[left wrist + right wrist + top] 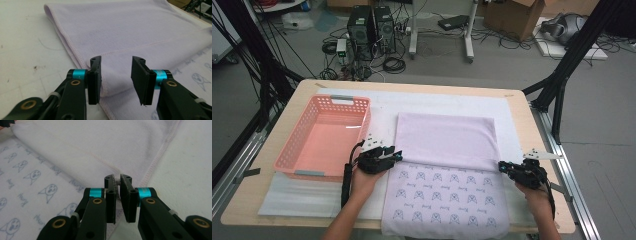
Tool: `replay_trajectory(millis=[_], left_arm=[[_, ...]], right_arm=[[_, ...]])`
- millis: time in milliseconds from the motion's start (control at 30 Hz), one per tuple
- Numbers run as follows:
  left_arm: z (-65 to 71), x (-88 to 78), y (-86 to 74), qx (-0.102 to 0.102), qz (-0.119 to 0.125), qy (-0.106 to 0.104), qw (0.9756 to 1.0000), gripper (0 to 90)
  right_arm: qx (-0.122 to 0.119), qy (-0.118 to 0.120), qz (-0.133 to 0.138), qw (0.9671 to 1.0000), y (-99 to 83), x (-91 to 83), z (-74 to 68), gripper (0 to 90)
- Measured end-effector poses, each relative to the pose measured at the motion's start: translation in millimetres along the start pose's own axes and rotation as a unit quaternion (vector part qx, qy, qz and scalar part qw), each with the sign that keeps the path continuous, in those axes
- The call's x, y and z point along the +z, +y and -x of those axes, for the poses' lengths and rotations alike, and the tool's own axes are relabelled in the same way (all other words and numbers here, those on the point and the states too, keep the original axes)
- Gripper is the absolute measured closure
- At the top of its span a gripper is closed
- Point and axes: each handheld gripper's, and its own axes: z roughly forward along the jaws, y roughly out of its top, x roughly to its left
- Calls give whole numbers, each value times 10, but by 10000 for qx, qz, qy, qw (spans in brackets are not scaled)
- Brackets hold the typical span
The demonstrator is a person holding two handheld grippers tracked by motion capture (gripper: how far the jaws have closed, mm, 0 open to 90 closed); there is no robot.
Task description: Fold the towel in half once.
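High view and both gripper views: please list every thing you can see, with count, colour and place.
towel: one, pale lilac with a printed side, folded over itself, table middle
basket: one, pink, left of the towel
mat: one, white, under towel and basket
table: one, light wood
computer towers: two, black, floor behind
cardboard box: one, brown, floor
left gripper: one, black, open at the towel's folded edge
right gripper: one, black, shut on the towel's edge
hands: two, bottom
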Motion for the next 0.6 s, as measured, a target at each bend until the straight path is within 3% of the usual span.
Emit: replay_trajectory(millis=[33,100,167,233,267,500,600], left_arm=[[-16,34,5,-55,-76,123,9999,543],[-69,131,39,-349,-538,133,9979,528],[-50,162,48,-252,-693,184,9971,629],[-9,155,49,-72,-691,197,9974,799],[8,147,50,1,-710,207,9973,832],[40,-13,32,107,-347,87,9993,815],[62,-59,6,211,-332,76,9992,831]], right_arm=[[-50,11,16,10000,3,13,3,829],[-91,26,18,10000,0,38,-7,828],[-95,35,-22,9999,-5,52,-21,828],[-132,26,-14,9999,-5,54,-24,828],[-97,39,-17,9999,-5,44,-27,828],[-66,30,31,10000,-36,-24,-1,828],[-8,16,71,10000,-42,-57,8,828]])
